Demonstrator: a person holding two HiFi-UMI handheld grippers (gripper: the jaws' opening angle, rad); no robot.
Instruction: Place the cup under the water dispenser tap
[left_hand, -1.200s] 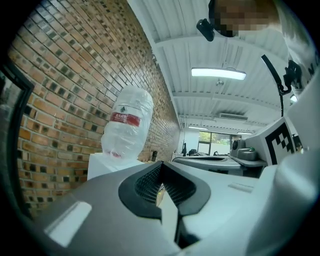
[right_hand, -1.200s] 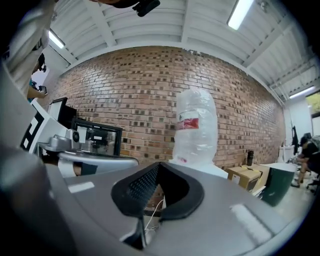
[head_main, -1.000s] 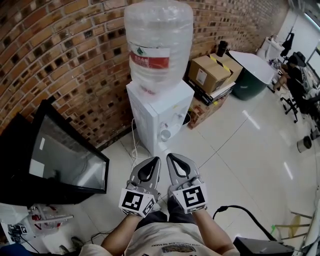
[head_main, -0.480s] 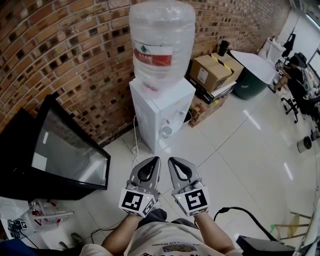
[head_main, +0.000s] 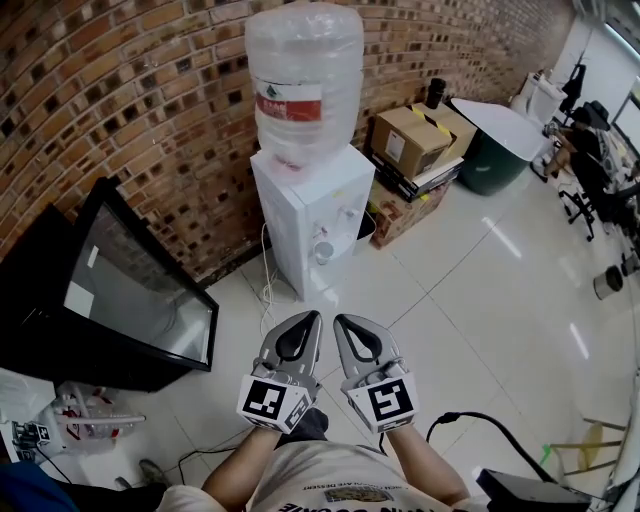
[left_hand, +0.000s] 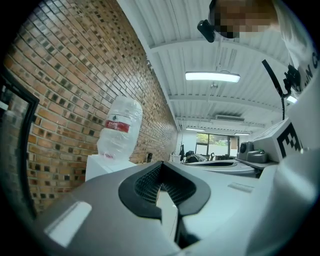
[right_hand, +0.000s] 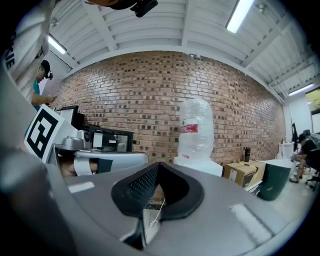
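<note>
The white water dispenser (head_main: 310, 215) with its clear bottle (head_main: 303, 80) stands against the brick wall. A small pale cup (head_main: 322, 250) sits in its tap recess, under the taps. My left gripper (head_main: 310, 318) and right gripper (head_main: 342, 320) are side by side low in the head view, well short of the dispenser, both pointing at it. Each is shut with nothing between its jaws. In the left gripper view the left gripper (left_hand: 161, 162) shows the bottle (left_hand: 119, 130) far off at the left. The right gripper (right_hand: 159, 164) sees the bottle (right_hand: 195, 130) beyond its tips.
A black screen (head_main: 120, 290) leans on the wall at the left. Cardboard boxes (head_main: 415, 140), a white round table (head_main: 495, 125) and a dark green bin (head_main: 500, 165) stand right of the dispenser. A black cable (head_main: 480, 420) lies on the floor tiles.
Both grippers have drawn back from the dispenser together, which now looks smaller and farther off. Both stay shut and empty. The cup stays under the taps.
</note>
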